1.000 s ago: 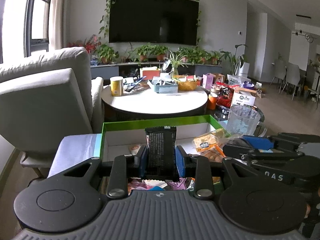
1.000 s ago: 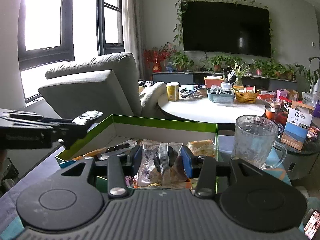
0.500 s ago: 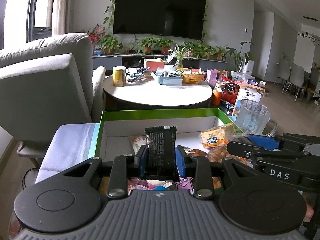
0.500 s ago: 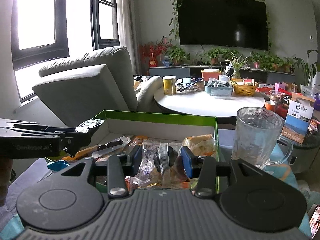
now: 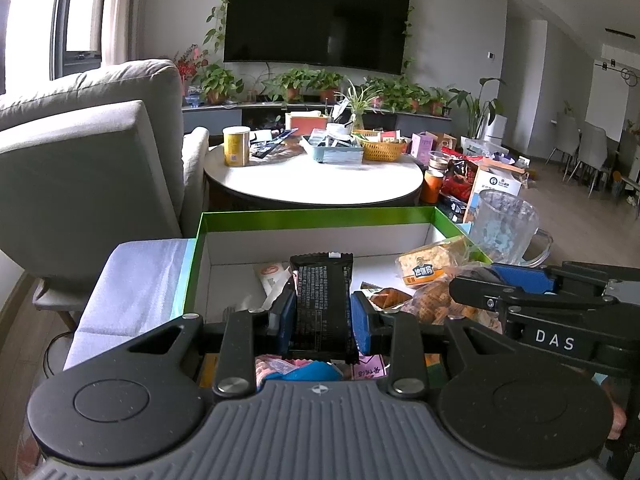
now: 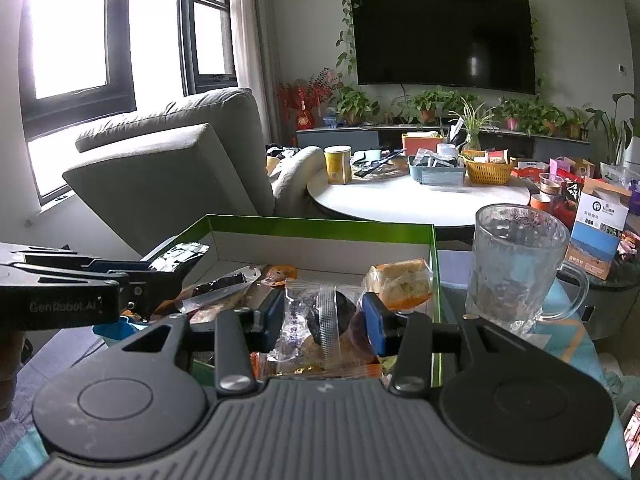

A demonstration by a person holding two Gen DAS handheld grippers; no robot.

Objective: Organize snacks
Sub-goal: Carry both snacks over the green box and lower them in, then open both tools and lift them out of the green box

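Note:
A green-rimmed cardboard box with white inner walls lies in front of me, with several loose snack packets in it. My left gripper is shut on a black snack bar held upright over the box's near part. My right gripper is shut on a clear packet with a dark round snack over the box's near right side. An orange cracker packet lies at the box's right wall. The right gripper's side shows in the left wrist view; the left gripper shows at the left of the right wrist view.
A glass mug stands just right of the box. A grey armchair is on the left. Behind the box a round white table carries a yellow can, a tray and a basket. Boxes and bags stand at right.
Both wrist views have tilted down and moved slightly forward, so more of the box floor shows. Both grippers still hold the same snacks.

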